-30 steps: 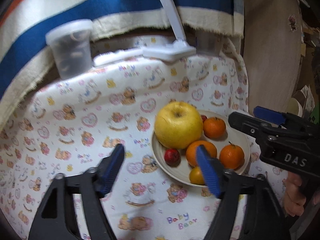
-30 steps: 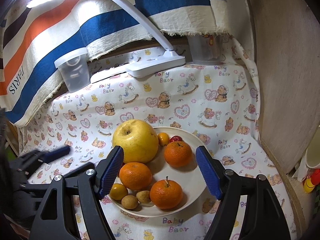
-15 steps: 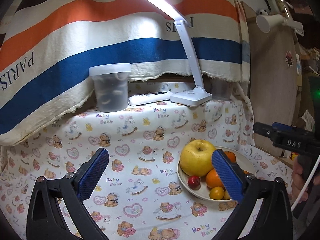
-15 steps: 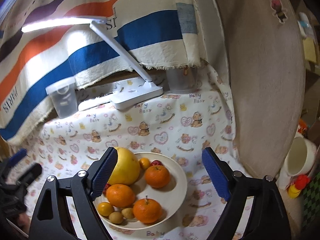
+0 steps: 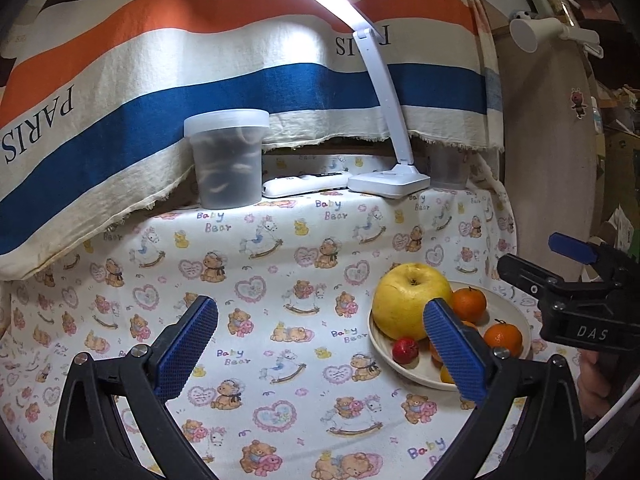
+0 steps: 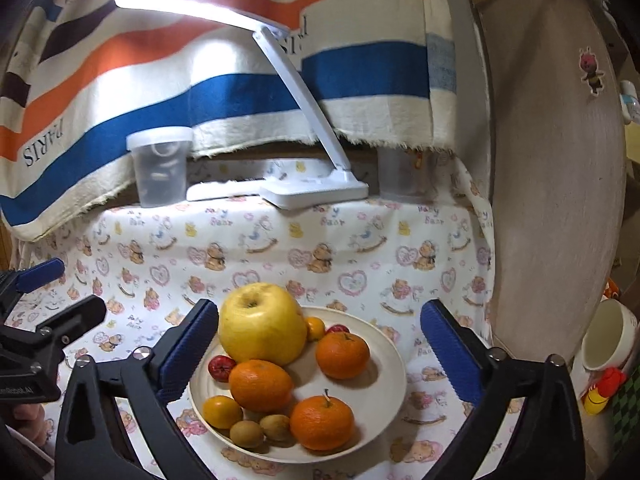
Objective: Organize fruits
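Plate (image 6: 394, 354) sits on the tabletop (image 6: 280, 248), right of centre, all fruit on it. Large yellow apple (image 6: 260, 326): we judge it heavy, firm, smooth; take it across the widest girth. Stem dimple tilts up and toward the back. Three mandarins (image 6: 343, 354): light, soft-skinned, stems up; grip gently. Two small brown fruits (image 6: 247, 434) lie at the near rim. Left gripper (image 5: 320, 350) and right gripper (image 6: 320, 354): fingers spread wide, holding nothing.

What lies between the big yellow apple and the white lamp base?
In both wrist views, only bare bear-print cloth lies between the big yellow apple and the white lamp base.
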`<state>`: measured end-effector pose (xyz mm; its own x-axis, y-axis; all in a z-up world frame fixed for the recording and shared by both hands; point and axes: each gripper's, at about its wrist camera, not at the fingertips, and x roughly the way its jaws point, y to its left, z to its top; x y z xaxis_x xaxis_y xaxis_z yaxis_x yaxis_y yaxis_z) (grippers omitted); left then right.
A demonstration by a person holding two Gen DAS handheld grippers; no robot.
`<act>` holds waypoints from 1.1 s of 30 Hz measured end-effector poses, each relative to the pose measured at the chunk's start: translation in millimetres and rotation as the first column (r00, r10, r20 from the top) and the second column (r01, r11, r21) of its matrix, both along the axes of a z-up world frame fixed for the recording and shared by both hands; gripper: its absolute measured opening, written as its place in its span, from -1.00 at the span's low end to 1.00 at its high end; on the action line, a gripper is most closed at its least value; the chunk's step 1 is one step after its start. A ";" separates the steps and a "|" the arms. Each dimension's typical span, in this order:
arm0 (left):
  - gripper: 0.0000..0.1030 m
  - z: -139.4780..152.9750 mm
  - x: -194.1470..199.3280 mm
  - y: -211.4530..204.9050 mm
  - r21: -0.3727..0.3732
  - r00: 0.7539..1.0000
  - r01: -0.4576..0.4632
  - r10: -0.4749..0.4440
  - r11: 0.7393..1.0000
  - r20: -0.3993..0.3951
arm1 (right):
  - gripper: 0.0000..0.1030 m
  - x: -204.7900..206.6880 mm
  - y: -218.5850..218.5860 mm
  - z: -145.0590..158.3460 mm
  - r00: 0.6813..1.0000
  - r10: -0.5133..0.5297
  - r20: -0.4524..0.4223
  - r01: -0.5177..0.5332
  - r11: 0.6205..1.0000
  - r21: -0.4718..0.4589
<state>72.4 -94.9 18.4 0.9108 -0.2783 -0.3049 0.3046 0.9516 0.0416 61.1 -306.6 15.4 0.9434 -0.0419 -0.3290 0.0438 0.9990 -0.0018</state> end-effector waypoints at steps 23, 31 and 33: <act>0.99 -0.2 0.4 1.6 0.023 0.997 -0.076 0.076 0.997 -0.007 | 0.98 9.9 -9.7 -7.6 0.998 -0.047 -0.046 0.049 0.998 0.042; 0.99 -1.0 2.2 1.2 0.019 0.998 -0.053 0.053 0.998 -0.024 | 0.98 7.7 -7.4 -6.8 0.998 -0.059 -0.034 0.060 0.998 0.028; 0.99 -1.4 3.0 1.2 0.018 0.998 -0.055 0.055 0.998 -0.026 | 0.98 7.7 -7.3 -6.9 0.998 -0.059 -0.034 0.059 0.998 0.026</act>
